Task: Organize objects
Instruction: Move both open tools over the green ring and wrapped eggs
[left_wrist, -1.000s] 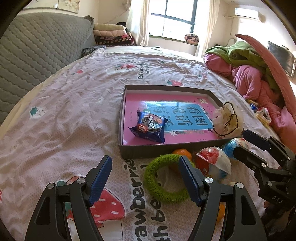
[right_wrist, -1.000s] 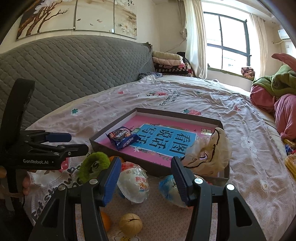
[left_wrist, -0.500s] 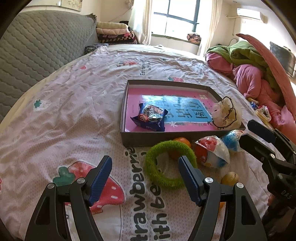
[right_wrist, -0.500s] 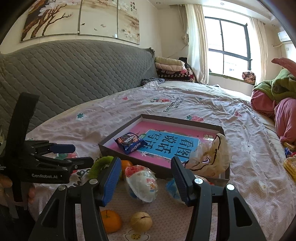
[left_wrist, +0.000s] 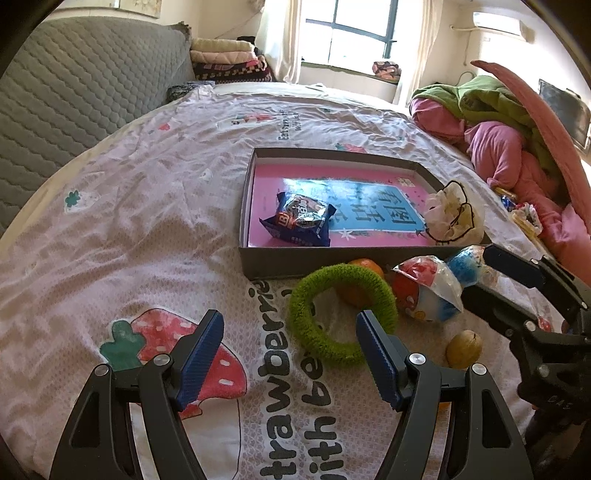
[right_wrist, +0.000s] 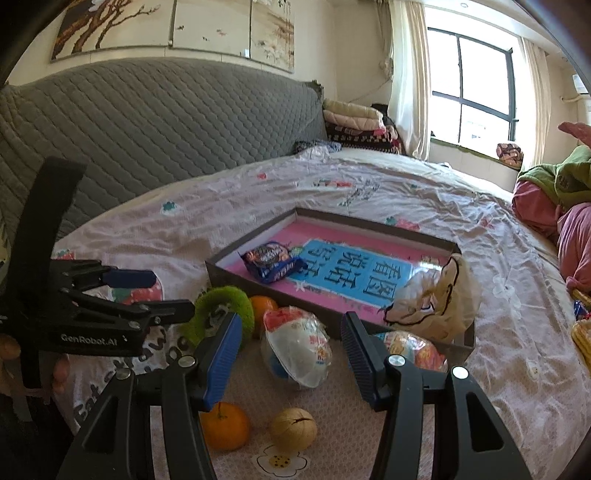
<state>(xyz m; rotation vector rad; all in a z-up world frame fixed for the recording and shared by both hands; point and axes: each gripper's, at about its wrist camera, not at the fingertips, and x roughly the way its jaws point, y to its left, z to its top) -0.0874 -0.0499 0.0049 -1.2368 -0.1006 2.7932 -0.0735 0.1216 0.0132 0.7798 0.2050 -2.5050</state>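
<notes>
Over on the bed, a shallow box (left_wrist: 314, 267) lay on the strawberry-print sheet (left_wrist: 129, 229) with a blue snack packet (left_wrist: 301, 218) inside and a crumpled cream bag (left_wrist: 452, 218) at its near right corner. Just outside its near wall sat a green fuzzy ring (left_wrist: 341, 314), two oranges (right_wrist: 223, 424), a walnut (right_wrist: 293, 428) and two wrapped toy balls (right_wrist: 297, 352). Both claws hung above these, the left gripper (left_wrist: 290, 341) gaping wide and the right gripper (right_wrist: 291, 341) partly spread, neither holding anything.
</notes>
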